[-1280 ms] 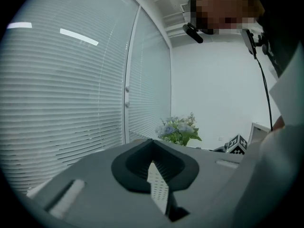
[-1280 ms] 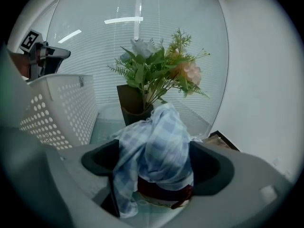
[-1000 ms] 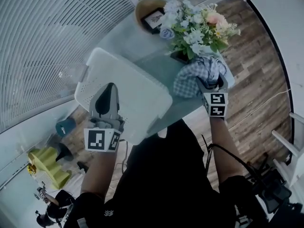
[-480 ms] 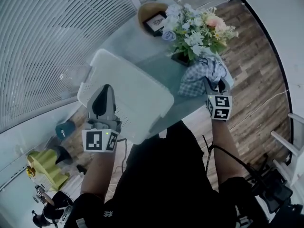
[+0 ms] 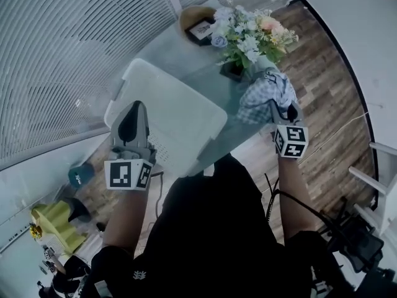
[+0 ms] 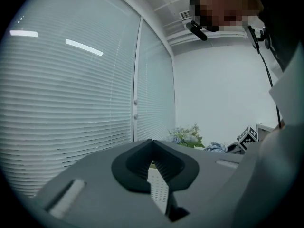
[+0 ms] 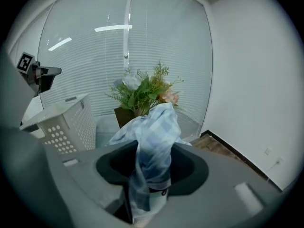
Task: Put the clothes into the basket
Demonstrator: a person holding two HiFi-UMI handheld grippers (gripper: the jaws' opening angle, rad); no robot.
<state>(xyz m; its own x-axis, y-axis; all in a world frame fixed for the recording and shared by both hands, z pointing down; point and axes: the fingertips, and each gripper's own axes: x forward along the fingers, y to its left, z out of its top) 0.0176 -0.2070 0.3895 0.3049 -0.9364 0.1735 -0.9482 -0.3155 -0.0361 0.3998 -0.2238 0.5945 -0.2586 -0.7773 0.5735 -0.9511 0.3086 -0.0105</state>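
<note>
The blue-and-white checked cloth (image 5: 263,95) hangs bunched from my right gripper (image 5: 280,112), lifted above the right end of the glass table (image 5: 180,54). The jaws have just been closing, and in the right gripper view they pinch the cloth (image 7: 154,137). The white perforated basket (image 5: 180,123) is at the table's left end. My left gripper (image 5: 133,112) is at its near-left rim. In the left gripper view a strip of basket wall (image 6: 156,184) sits in the narrow gap between the jaws, which look shut on it.
A bouquet in a dark pot (image 5: 251,36) stands just behind the cloth. A framed picture (image 5: 200,22) rests at the table's far end. Window blinds run along the left, wood floor (image 5: 329,73) along the right. A yellow object (image 5: 53,219) lies on the floor.
The right gripper has risen and pulled the checked cloth up off the table. The left gripper has risen a little at the basket's rim.
</note>
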